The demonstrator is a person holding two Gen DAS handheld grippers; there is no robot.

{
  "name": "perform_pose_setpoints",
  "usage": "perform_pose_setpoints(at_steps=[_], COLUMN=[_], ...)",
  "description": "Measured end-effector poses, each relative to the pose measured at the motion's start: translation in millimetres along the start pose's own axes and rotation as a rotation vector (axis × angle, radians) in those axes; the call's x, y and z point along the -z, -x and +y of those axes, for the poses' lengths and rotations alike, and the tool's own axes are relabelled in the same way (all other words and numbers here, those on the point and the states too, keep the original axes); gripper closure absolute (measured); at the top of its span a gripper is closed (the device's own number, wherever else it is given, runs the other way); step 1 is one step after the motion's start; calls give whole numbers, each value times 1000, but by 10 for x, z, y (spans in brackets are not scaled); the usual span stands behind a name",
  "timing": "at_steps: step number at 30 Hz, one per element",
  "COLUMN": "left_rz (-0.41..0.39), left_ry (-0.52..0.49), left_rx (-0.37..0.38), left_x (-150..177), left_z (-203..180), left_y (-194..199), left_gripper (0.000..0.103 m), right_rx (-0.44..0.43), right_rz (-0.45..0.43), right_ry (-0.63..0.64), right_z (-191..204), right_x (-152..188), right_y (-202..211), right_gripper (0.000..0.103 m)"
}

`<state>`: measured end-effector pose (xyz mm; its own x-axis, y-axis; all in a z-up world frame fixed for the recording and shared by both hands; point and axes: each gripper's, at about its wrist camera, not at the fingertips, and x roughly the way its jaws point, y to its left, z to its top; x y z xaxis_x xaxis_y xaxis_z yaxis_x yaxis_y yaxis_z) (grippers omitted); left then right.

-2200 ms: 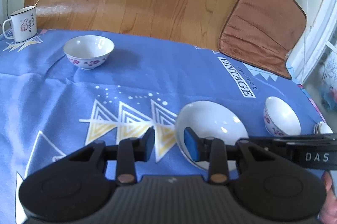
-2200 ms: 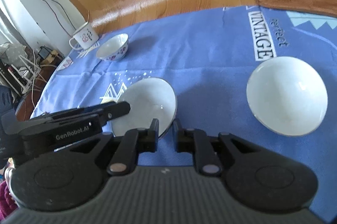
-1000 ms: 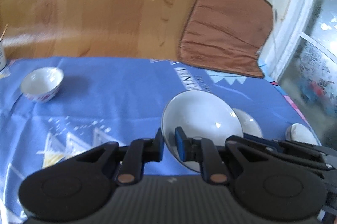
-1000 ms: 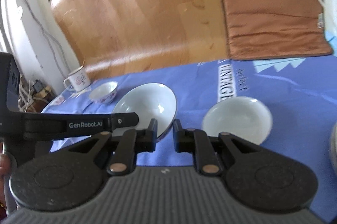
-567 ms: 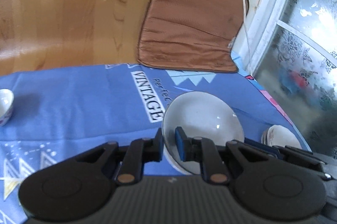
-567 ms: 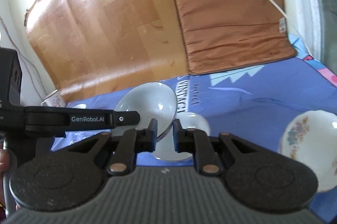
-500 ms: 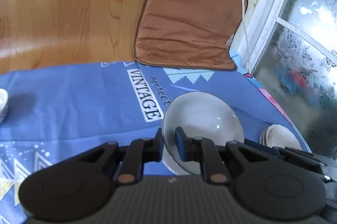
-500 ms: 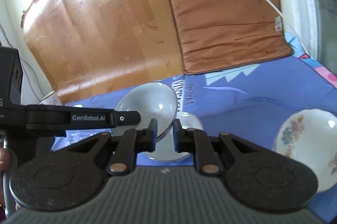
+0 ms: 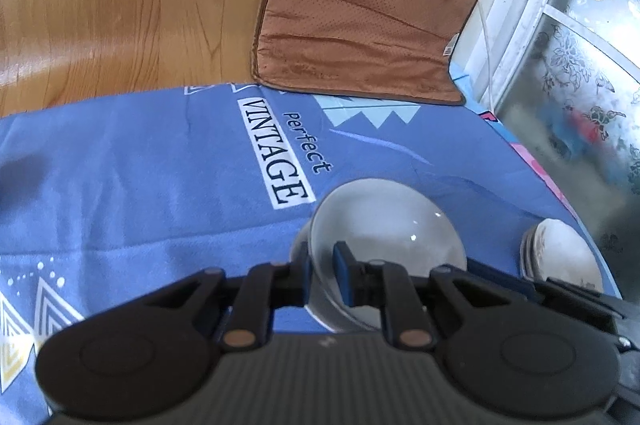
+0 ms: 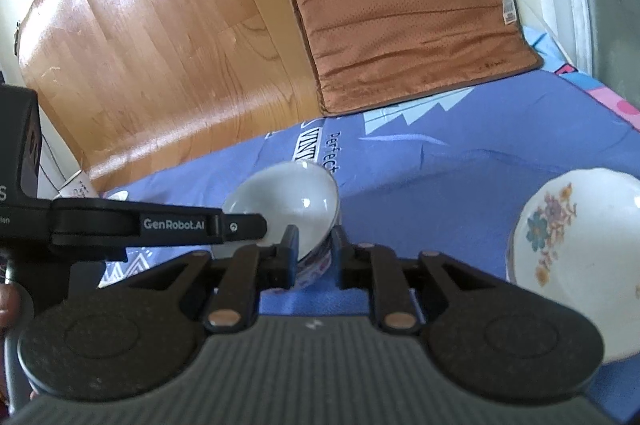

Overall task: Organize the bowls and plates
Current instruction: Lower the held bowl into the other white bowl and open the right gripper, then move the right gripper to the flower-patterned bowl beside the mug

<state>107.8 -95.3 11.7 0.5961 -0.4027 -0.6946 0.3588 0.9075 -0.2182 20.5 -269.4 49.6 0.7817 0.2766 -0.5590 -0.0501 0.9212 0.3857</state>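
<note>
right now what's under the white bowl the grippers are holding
Under the white bowl a second bowl with a red floral pattern on its outer wall peeks out. Its inside and base are covered, so full nesting can't be confirmed.

**White bowl nested in patterned bowl**

A plain white bowl [image 9: 386,225], glossy inside, sits tilted inside a second bowl [image 10: 316,267] whose outer wall shows a red-and-blue pattern, both on the blue cloth-covered table [image 9: 160,185]. Off to the right, apart from them, lies a floral plate [image 10: 568,249], white with blue and orange flowers, atop a stack.
</note>
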Motion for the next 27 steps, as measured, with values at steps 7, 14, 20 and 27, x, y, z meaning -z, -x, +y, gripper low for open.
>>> perform_pose_setpoints(at_steps=[7, 14, 20, 27], left_rz=[-38, -107, -149, -176], left_ry=[-8, 18, 65, 185], left_rx=[-2, -31, -58, -148], left_x=[8, 5, 89, 290], left_z=[-1, 142, 435, 1079], left_y=[127, 380, 588, 785], left_gripper=[84, 76, 76, 76], right_rx=[41, 33, -20, -92], right_rz=[-67, -107, -124, -64], right_ry=[20, 17, 76, 132], right_z=[17, 83, 346, 670], right_x=[-26, -56, -70, -34], right_y=[61, 155, 192, 50], right_gripper=[70, 69, 69, 69])
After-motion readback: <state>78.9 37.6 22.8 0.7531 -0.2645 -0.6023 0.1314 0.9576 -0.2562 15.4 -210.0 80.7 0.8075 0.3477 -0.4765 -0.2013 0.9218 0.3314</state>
